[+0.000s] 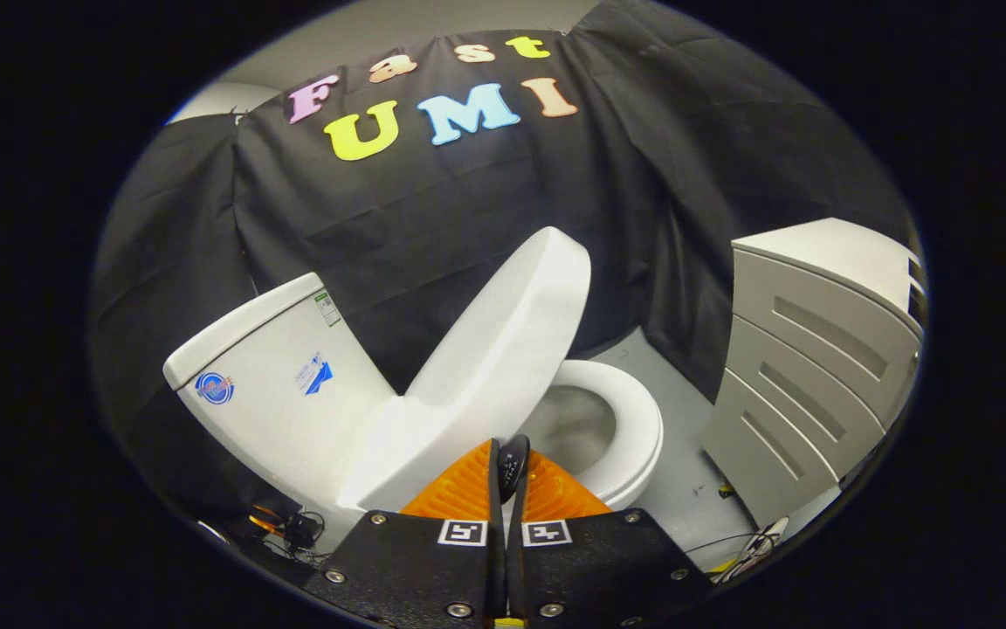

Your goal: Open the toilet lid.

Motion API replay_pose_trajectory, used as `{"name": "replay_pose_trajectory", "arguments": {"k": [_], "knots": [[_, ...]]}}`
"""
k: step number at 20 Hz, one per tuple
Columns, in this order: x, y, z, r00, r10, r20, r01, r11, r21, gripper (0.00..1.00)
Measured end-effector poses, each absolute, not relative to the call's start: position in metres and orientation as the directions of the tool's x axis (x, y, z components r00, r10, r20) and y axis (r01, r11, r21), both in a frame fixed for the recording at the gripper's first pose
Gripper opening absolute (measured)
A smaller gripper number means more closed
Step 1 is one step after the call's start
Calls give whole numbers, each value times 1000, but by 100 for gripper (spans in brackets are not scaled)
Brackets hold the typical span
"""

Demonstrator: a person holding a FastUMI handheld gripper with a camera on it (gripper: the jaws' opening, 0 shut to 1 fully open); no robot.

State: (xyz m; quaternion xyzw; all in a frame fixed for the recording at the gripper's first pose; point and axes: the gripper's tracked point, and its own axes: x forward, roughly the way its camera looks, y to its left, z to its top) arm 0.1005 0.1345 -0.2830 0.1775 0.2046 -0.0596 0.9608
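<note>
Gripper view: gripper [510,467] fingers are seen pressed together, nothing clamped between them. White plastic toilet lid [503,336] is raised partway, tilted, just ahead of the fingers, between white ceramic tank [280,393] and white seat ring [634,428]. Grey slatted cabinet [809,376] is seen well apart.

Claw-mounted fisheye, tilted, close above toilet [433,384], seemingly facing booth wall [468,210]

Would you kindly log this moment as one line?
toilet lid: raised partway, seat exposed | gripper: jaws shut, empty, beside lid's lower edge
</note>
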Motion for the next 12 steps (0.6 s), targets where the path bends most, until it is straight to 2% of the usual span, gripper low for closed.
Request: {"name": "replay_pose_trajectory", "arguments": {"k": [12], "knots": [[107,157,-247,911,-81,-405,189,953,236,0]]}}
